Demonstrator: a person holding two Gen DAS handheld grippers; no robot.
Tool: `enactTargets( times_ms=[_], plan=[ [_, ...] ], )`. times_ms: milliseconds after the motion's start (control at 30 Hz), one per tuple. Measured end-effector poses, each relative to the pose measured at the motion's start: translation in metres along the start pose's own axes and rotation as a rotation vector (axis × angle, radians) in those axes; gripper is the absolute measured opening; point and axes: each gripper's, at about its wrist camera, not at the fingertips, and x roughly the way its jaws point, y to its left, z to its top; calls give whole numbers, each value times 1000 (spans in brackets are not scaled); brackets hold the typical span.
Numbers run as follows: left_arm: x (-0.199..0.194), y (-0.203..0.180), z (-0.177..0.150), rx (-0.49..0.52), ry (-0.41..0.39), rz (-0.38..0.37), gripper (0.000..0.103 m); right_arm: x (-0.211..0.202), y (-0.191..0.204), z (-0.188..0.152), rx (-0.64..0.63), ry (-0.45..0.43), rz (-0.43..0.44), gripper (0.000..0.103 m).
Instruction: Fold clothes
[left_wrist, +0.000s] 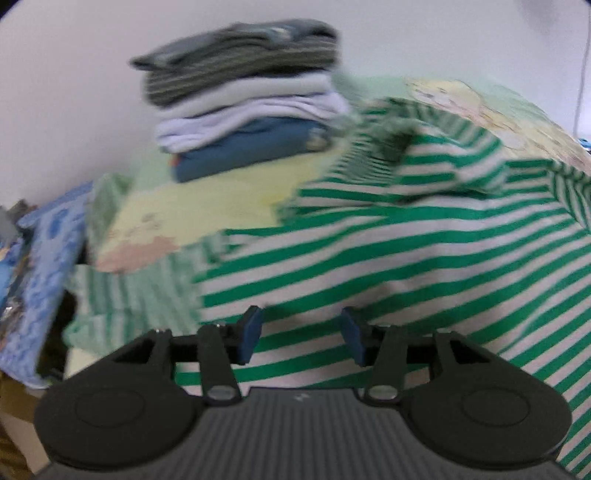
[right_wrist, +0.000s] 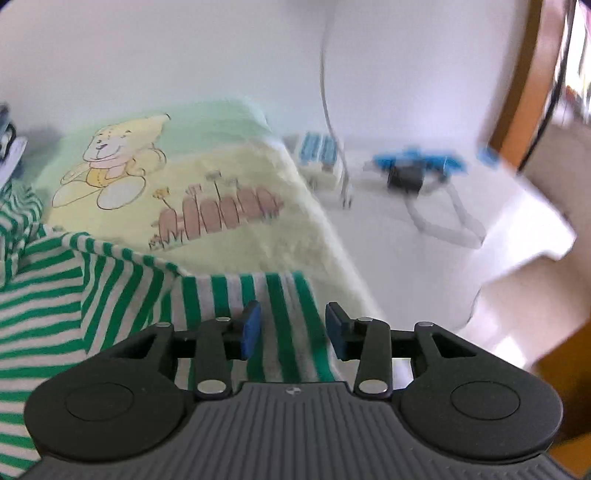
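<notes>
On the blanket (right_wrist: 236, 155) lies the striped shirt (left_wrist: 406, 251), a sleeve by its right edge. Both grippers, left (left_wrist: 301, 334) and right (right_wrist: 292, 328), hover over it, fingers wide, empty. A folded stack (left_wrist: 243, 99) sits behind.

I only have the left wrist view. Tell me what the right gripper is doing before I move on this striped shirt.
Observer: The right gripper is open, its blue pads straddling a corner flap of the green striped shirt without pinching it.
Operator: Report what lies under that flap.
Observer: A pale yellow-green blanket printed with a cartoon bear and a fence; the flap lies on it.
Operator: Say what is beyond the blanket on that side.
Observer: A white surface holding a blurred blue and black object with loose white straps. It sits apart from the blanket.
</notes>
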Motion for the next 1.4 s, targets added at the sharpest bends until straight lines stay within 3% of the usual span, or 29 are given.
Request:
enactTargets(
  times_ms=[33,67,100,200,300,500,633,767,833,933,1000,1033,1067,1100,1167,1400],
  plan=[
    [4,-7,3,8,9,-10,48,4,-5,-1,38,19,24,41],
    [7,-13,7,16,17,-20,45,4,-8,-1,53,20,44,32],
    [11,-20,10,24,26,-30,43,3,-8,0,47,20,79,14],
    [11,-35,25,84,3,-45,38,-19,-6,1,-7,-52,126,13],
    [-1,-48,43,117,-47,-120,47,-53,-17,-4,-43,-118,149,13],
    [11,-113,69,328,-74,-243,49,-59,-32,-34,-205,-16,111,12],
    [19,-157,86,469,-92,-325,51,-58,-42,-38,-168,13,158,15],
    [27,-201,103,610,-110,-407,50,-59,-57,-23,-39,-21,189,33],
    [31,-222,112,680,-119,-448,52,-53,-66,-13,44,-23,238,36],
    [37,-253,123,782,-124,-499,58,-40,-60,-3,39,-23,255,43],
    [43,-263,123,821,-105,-486,57,-24,-54,2,27,-1,216,43],
    [45,-265,123,823,-97,-483,54,-19,-53,5,30,10,222,41],
    [48,-267,122,820,-89,-486,42,-15,-53,6,37,29,227,31],
    [50,-268,122,817,-82,-488,36,-13,-54,8,43,47,237,14],
    [53,-270,122,804,-73,-490,14,-15,-53,11,33,43,250,5],
    [61,-269,137,692,-93,-444,9,-42,-49,25,-38,-142,165,3]
  ],
)
